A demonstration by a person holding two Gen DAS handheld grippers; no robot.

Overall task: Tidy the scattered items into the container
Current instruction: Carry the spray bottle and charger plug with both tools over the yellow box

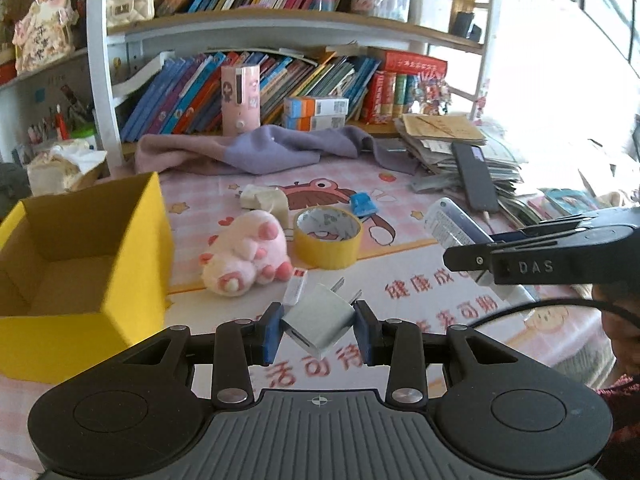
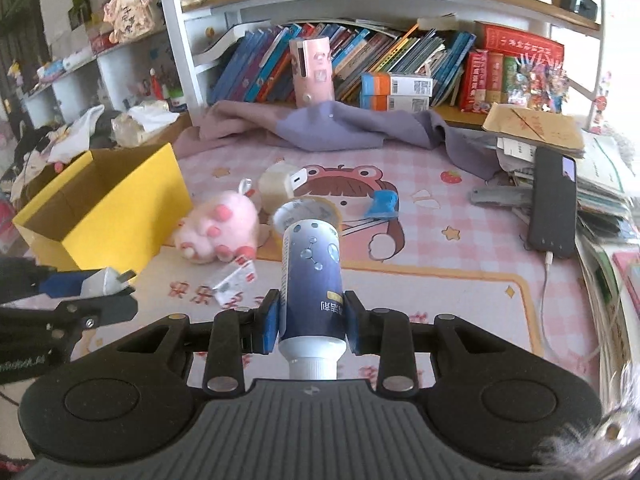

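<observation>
A small white plastic plug adapter [image 1: 320, 320] is clamped in the left gripper [image 1: 319, 332], right of the open yellow cardboard box [image 1: 132, 256]. A blue-and-white plastic tube [image 2: 312, 280] is gripped by the right gripper [image 2: 311, 322]. Farther right of the box, a pink plush toy [image 1: 248, 256] and yellow tape roll [image 1: 328, 236] are seen lying.
</observation>
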